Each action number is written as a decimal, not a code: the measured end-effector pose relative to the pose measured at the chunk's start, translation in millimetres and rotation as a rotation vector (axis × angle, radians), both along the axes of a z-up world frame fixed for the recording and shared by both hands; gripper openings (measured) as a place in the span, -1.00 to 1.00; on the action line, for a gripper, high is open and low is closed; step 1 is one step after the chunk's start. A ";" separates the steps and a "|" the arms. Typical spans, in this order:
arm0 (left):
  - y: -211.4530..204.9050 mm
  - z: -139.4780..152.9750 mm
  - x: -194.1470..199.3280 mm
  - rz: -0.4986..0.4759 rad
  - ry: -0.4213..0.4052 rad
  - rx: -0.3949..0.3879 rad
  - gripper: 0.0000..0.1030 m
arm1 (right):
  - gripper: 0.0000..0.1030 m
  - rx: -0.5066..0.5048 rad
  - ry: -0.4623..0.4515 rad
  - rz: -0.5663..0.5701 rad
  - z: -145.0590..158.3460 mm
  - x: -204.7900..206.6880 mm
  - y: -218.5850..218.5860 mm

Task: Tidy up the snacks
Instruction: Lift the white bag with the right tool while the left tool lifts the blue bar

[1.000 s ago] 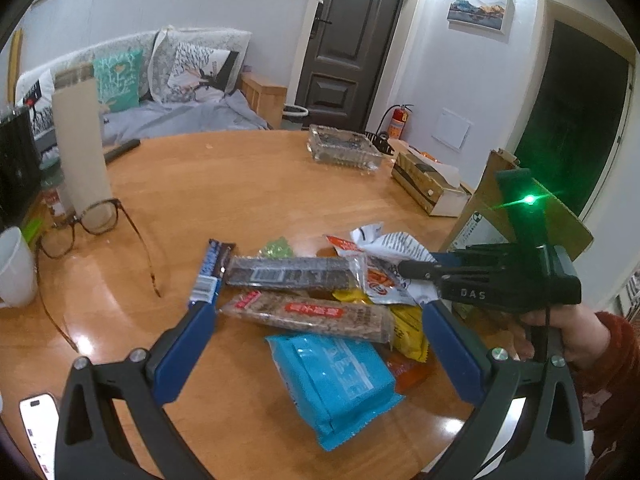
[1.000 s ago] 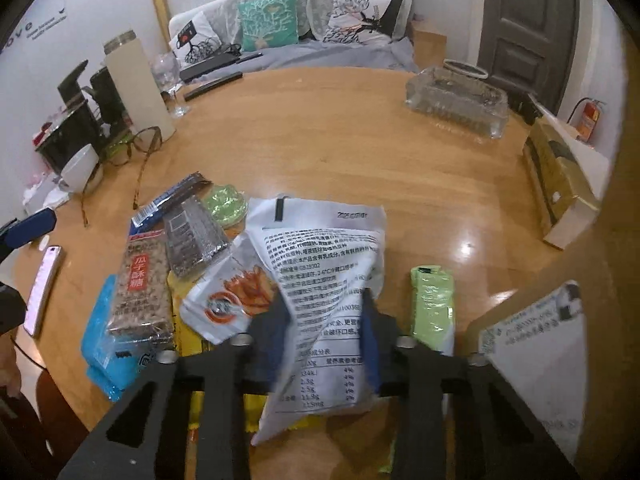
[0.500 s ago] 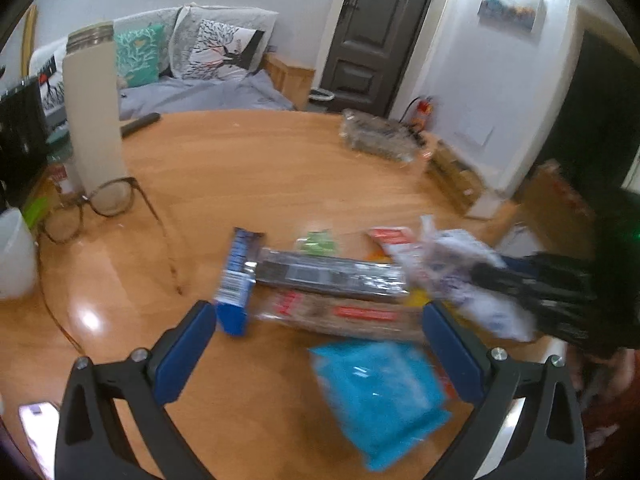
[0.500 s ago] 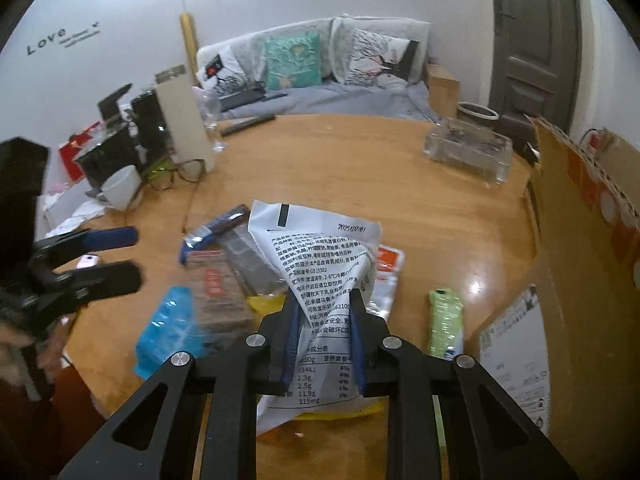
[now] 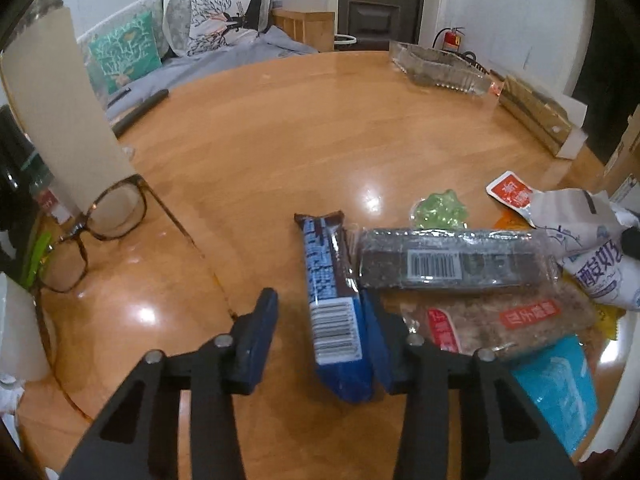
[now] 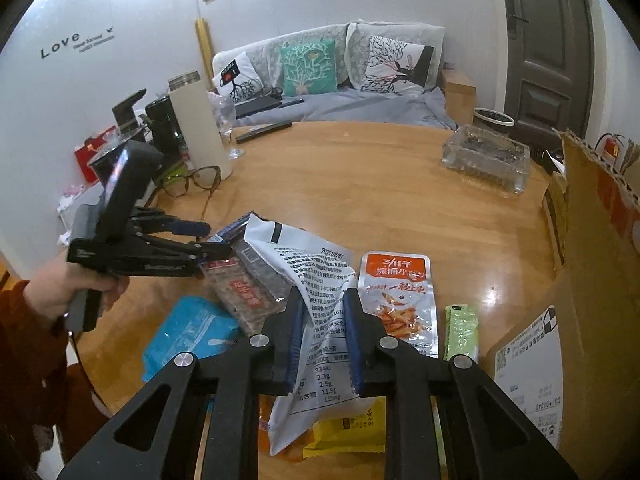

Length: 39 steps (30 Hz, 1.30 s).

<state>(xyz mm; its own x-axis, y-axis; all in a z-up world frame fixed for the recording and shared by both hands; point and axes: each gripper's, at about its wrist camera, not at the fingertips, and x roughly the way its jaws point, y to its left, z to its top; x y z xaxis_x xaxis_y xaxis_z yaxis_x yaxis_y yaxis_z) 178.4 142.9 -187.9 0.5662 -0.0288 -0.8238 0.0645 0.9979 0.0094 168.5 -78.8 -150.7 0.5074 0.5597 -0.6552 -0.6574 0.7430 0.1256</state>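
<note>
Left gripper point(image 5: 320, 320) is dropping onto the pile's left edge, jaws closing around the blue bar point(image 5: 334, 300) at lower centre but not yet pinching it, while right gripper point(image 6: 322, 330) is clamping the white bag point(image 6: 316, 312), lifted clear for sorting.

Bare table point(image 5: 320, 128) lies open beyond the snacks; cardboard box point(image 6: 592, 264) walls the right.
</note>
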 end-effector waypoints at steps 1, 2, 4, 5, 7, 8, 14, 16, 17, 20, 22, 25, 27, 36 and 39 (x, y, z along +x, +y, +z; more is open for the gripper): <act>1.0 0.1 1.0 -0.003 -0.002 0.002 -0.29 | -0.72 -0.001 0.000 0.000 -0.6 0.0 0.0; 0.4 -0.3 2.5 -0.005 -0.003 -0.001 -0.32 | -0.72 0.001 0.002 -0.001 -0.6 -0.3 -0.2; -0.8 -0.2 4.5 -0.013 -0.002 -0.008 -0.48 | -0.73 0.006 0.003 -0.002 0.6 0.8 -0.3; -3.0 0.0 4.5 -0.019 0.001 -0.007 -0.52 | -0.73 0.004 0.001 -0.003 0.7 0.6 0.2; -5.8 0.6 4.4 -0.026 0.008 0.000 -0.65 | -0.75 -0.006 -0.001 -0.003 0.9 0.9 2.3; -7.4 0.9 4.0 -0.028 0.011 0.010 -0.66 | -0.75 -0.003 0.002 -0.004 1.1 1.3 2.2; -7.5 5.3 -5.4 -0.015 0.000 0.001 -0.67 | -0.79 0.000 0.000 0.003 5.6 -2.0 1.5; -5.9 8.9 -9.2 -0.012 -0.013 -0.006 -0.67 | -0.80 0.004 0.011 0.019 7.2 -3.0 2.7; -5.2 10.5 -11.0 -0.012 -0.016 -0.005 -0.67 | -0.80 -0.004 0.018 0.034 7.2 -3.2 4.8; -5.1 8.6 -14.2 -0.015 -0.006 -0.004 -0.67 | -0.77 -0.016 0.051 0.058 1.8 0.6 9.7; -4.5 4.2 -13.6 -0.013 0.003 -0.004 -0.67 | -0.65 -0.019 0.058 0.068 -1.7 2.8 11.1; -0.3 0.7 -13.8 -0.001 -0.005 -0.024 -0.67 | -0.52 -0.025 0.066 0.067 -5.2 6.4 11.4; 2.4 0.7 -15.1 0.002 -0.008 -0.035 -0.67 | -0.31 -0.029 0.109 0.100 -12.6 10.4 15.2; 3.0 -0.5 -17.0 0.001 -0.015 -0.036 -0.67 | 0.02 -0.002 0.227 0.122 -41.7 23.5 25.5; 3.8 0.0 -17.7 0.005 -0.017 -0.037 -0.67 | -0.19 0.008 0.232 0.128 -42.4 22.8 25.7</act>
